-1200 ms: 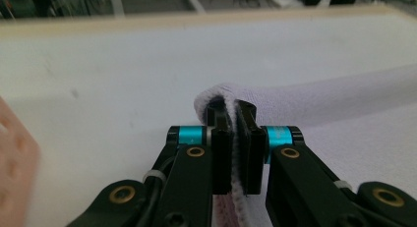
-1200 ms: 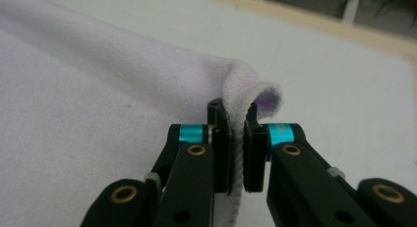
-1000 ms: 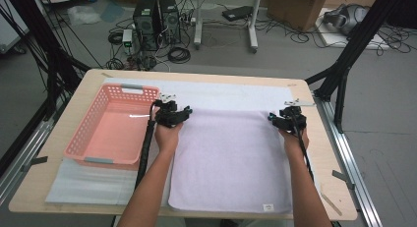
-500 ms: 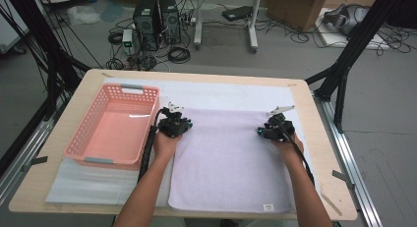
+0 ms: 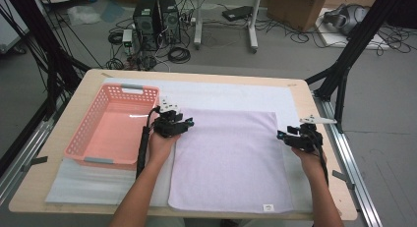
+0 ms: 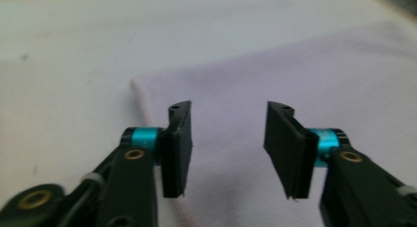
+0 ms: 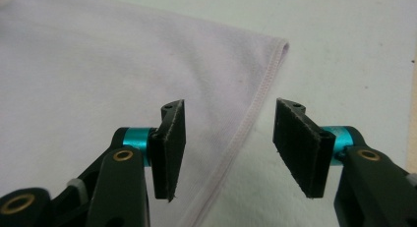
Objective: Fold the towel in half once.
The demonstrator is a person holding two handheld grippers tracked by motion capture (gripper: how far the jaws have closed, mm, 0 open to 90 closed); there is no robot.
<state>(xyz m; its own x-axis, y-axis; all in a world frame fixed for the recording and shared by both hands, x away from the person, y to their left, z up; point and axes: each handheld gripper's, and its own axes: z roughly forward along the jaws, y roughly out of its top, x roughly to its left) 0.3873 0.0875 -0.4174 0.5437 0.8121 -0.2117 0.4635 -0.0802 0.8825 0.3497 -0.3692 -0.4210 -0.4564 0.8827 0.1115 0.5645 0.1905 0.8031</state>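
Two open tools (hemmed towel [image 7: 123, 60] corners close-up)

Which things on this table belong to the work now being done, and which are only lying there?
Belong to the work:
- lilac towel, spread flat
- left gripper, open at the towel's far left corner
- right gripper, open over the towel's right edge

Only lying there:
- pink basket, left of the towel
- white sheet under the towel

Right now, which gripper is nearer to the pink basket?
Left. The left gripper hovers at the towel's far left corner, just beside the pink basket. The right gripper is at the towel's right edge, across it.
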